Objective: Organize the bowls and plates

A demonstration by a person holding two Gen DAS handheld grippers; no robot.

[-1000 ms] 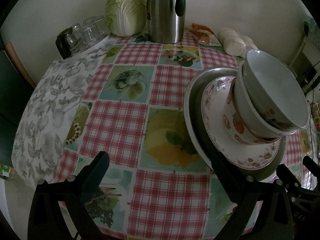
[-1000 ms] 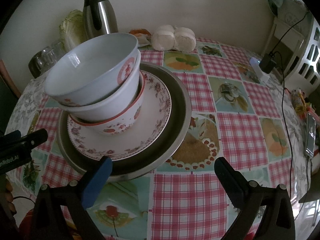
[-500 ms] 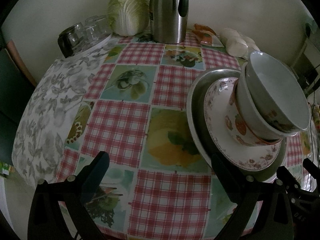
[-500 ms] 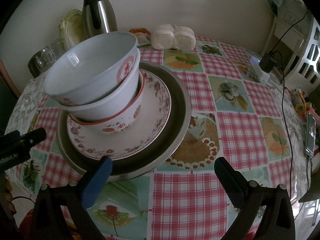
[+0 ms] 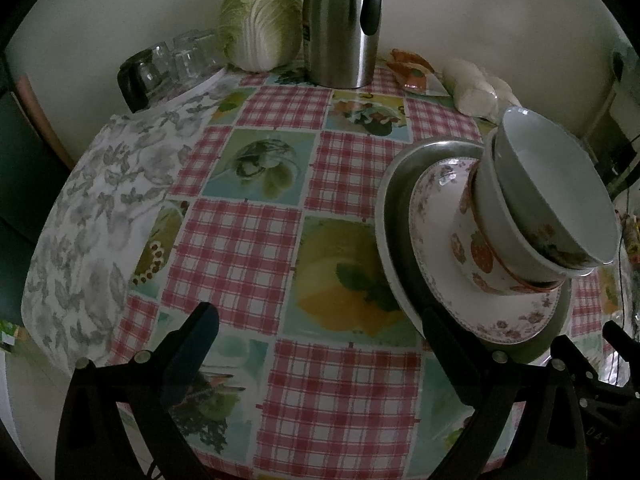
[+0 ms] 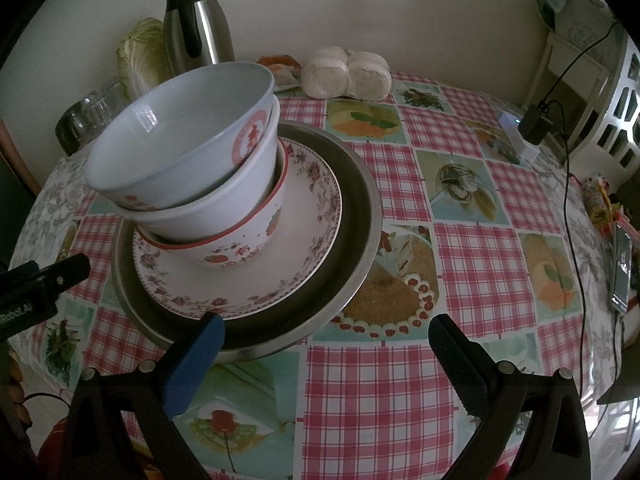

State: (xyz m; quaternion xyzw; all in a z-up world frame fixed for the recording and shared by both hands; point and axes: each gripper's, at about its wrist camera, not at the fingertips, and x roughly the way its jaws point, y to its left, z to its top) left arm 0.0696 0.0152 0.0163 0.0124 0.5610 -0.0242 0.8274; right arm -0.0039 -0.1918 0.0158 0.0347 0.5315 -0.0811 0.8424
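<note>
Stack of task items sits on round table w/ checked fruit-print tablecloth (image 5: pixel 240 248): metal tray (image 6: pixel 360 216) at base, floral plate (image 6: pixel 316 216) on it, then three nested bowls, i.e. strawberry-print bowl (image 6: pixel 240 252), plain white bowl (image 6: pixel 224 204), top bowl (image 6: pixel 180 148) w/ red round emblem. Bowls lean toward table's left edge.

Hidden/cut off: left wrist view shows tray (image 5: pixel 392 208) partly behind left gripper's right finger; tray's near rim is covered. Top bowl's (image 5: pixel 560 184) emblem is not visible there; only its inside and a faint print near rim. Glass jars (image 5: pixel 168 68) at back left are dim, count unclear. Thermos (image 5: pixel 340 24) top is cut by frame edge.

View differences: right wrist view alone shows charger and cable (image 6: pixel 536 124), phone (image 6: pixel 622 272) at far right edge, wrapped white buns (image 6: pixel 346 74) in full. Left view shows napa cabbage (image 5: pixel 260 20) whole; in right view it is half behind thermos.

Left gripper (image 5: pixel 316 344): jaws wide apart, empty, above cloth near table's front edge. Right gripper (image 6: pixel 324 344): jaws wide apart, empty, left finger over tray's near rim; contact cannot be told.
</note>
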